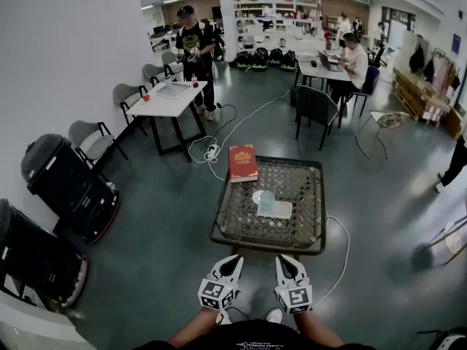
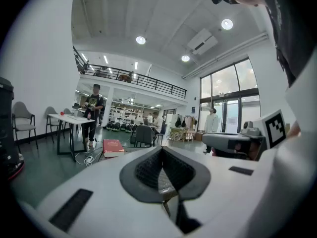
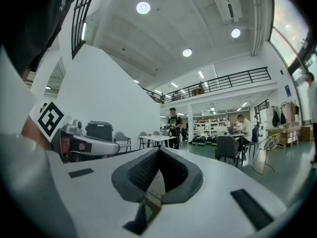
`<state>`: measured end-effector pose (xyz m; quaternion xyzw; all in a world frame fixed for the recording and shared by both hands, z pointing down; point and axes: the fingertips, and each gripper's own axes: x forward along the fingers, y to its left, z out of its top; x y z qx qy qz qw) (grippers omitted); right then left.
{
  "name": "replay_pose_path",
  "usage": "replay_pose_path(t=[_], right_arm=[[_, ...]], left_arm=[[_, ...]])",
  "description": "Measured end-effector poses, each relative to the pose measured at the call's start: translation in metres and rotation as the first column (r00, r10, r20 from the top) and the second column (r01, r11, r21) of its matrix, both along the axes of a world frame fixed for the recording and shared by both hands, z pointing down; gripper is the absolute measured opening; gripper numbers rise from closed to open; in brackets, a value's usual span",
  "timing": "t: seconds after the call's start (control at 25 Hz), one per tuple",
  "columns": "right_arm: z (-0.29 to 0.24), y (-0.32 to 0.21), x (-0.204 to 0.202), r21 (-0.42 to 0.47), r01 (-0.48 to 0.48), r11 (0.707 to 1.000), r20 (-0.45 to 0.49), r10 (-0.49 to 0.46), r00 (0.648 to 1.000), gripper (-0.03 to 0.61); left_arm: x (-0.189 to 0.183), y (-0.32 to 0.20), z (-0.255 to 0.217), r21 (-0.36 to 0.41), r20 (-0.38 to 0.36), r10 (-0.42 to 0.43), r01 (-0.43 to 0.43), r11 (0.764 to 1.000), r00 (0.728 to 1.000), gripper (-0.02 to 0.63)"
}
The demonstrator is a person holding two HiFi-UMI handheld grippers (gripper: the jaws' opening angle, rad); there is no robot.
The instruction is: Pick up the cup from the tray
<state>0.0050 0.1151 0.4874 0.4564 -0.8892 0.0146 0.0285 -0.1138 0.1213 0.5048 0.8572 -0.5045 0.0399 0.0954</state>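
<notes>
**Both grippers clenched, cup on tray**

Your left gripper (image 1: pixel 234 261) and right gripper (image 1: pixel 284 261) hang clenched and empty near your body. The cup (image 1: pixel 267 198) stands on the tray (image 1: pixel 281 211) on the mesh table (image 1: pixel 263 243), well apart from them.

Looks like a big open-plan office, kinda lab-ish. Well ahead of the left gripper (image 1: pixel 235 259) there's a desk (image 1: pixel 315 71) with a laptop (image 1: pixel 325 60). Off to its left are a white table (image 1: pixel 169 98) and chairs (image 1: pixel 128 93). There's shelving (image 1: pixel 254 6) at the far end, a railed mezzanine (image 2: pixel 143 81) overhead and tall windows (image 2: pixel 225 90) to its right.
</notes>
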Motion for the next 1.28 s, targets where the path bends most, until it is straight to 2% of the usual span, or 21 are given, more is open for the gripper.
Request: replay_pose_path(t=[0.24,0.48,0.72,0.96,1.28], right_arm=[[0.002,-0.001,-0.002,0.014,-0.006,1.000,-0.006,0.006,1.000,0.009],[-0.001,-0.002,-0.004,0.003,-0.016,1.000,-0.008,0.016,1.000,0.009],[0.002,-0.002,-0.001,-0.010,-0.018,1.000,-0.011,0.018,1.000,0.009],[-0.002,-0.010,0.009,0.005,-0.030,1.000,0.000,0.030,1.000,0.009],[0.004,-0.019,0.039,0.011,0.015,1.000,0.011,-0.015,1.000,0.009]], left_arm=[[0.008,-0.003,0.004,0.019,0.034,0.032,-0.032,0.999,0.999,0.008],[-0.009,-0.004,0.004,-0.020,-0.040,-0.034,0.033,0.999,0.999,0.008],[-0.017,-0.004,0.005,-0.018,-0.005,-0.055,0.055,0.998,0.998,0.008],[-0.007,-0.004,0.008,-0.026,0.010,-0.063,0.064,0.998,0.998,0.009],[0.023,-0.016,0.013,-0.013,0.028,-0.107,0.107,0.994,0.994,0.008]])
